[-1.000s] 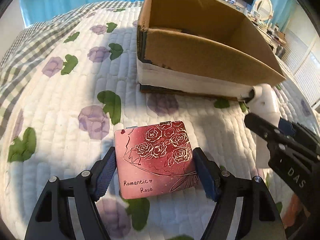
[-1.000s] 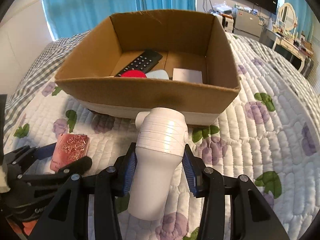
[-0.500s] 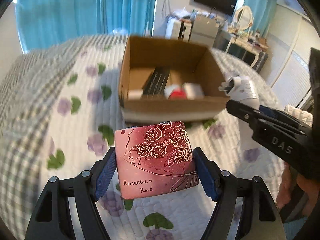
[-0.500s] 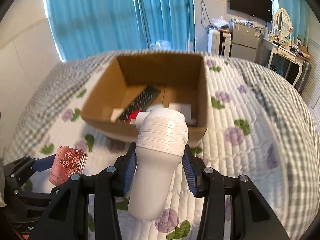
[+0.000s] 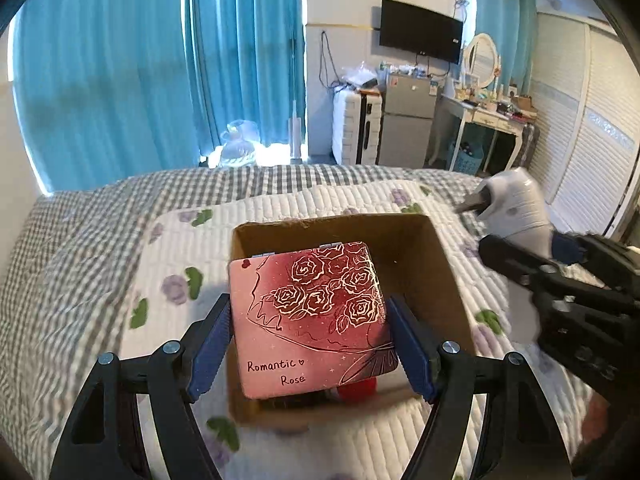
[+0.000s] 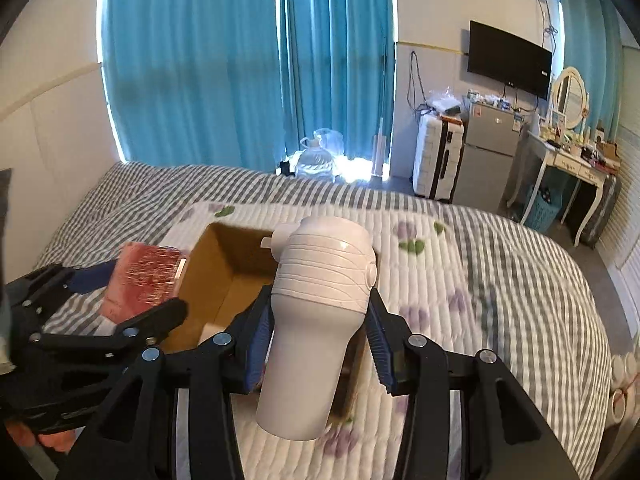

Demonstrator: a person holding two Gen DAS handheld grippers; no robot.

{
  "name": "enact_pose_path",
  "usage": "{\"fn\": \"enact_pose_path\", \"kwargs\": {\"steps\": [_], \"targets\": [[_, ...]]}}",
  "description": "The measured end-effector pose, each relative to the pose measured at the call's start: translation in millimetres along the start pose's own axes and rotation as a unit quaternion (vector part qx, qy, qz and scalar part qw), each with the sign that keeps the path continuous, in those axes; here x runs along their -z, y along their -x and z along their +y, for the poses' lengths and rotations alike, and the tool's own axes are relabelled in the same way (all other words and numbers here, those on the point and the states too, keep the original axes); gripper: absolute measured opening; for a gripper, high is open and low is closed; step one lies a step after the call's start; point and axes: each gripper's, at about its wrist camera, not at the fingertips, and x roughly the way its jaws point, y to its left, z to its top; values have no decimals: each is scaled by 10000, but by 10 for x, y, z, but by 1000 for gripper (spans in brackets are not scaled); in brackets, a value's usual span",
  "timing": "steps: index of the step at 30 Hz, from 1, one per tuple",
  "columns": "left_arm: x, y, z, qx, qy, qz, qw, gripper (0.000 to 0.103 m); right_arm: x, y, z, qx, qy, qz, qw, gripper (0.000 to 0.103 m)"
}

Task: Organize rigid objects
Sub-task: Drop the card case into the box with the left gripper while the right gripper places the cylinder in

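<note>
My left gripper [image 5: 310,344] is shut on a flat red "Romantic Rose" box [image 5: 308,320] and holds it above the open cardboard box [image 5: 436,280]. My right gripper [image 6: 316,344] is shut on a white plastic bottle-shaped device [image 6: 316,320], held above the cardboard box [image 6: 224,276] at its right side. The device also shows at the right in the left wrist view [image 5: 516,212]. The red box shows at the left in the right wrist view [image 6: 140,280]. A red item [image 5: 358,388] lies in the cardboard box, mostly hidden.
The cardboard box sits on a floral quilt [image 5: 120,320] over a checked bedspread [image 6: 520,300]. Beyond the bed are blue curtains [image 6: 240,60], a white suitcase [image 6: 436,156], a small fridge [image 6: 488,152], a dressing table [image 6: 568,160] and a wall TV [image 6: 508,58].
Both grippers have risen from quilt level and moved forward over the cardboard box, each carrying its object. The box now lies below them.
</note>
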Motion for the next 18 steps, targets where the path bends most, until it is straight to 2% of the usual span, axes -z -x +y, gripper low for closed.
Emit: {"fn": "enact_pose_path", "kwargs": {"steps": [4,8,13,15,18], "targets": [[45,-458,-82,-28,-154,198,9997,76,-74,-283,-81,14,57,22,10000,43],[132,-744,-128,-39,-276,374,9989,76,-27,-524,-127,-19,123,127,9998,43],[169,-889,-162,49,-303,486,9983,79,79,-701,-190,-30,140,279,9995,43],[170,-898,-163,-35,-283,639,9975,79,108,-740,-211,-30,129,344,9993,43],[150,-797,-144,-66,-246,549,9982,79,130,-705,-214,-42,54,373,9993,43]]}}
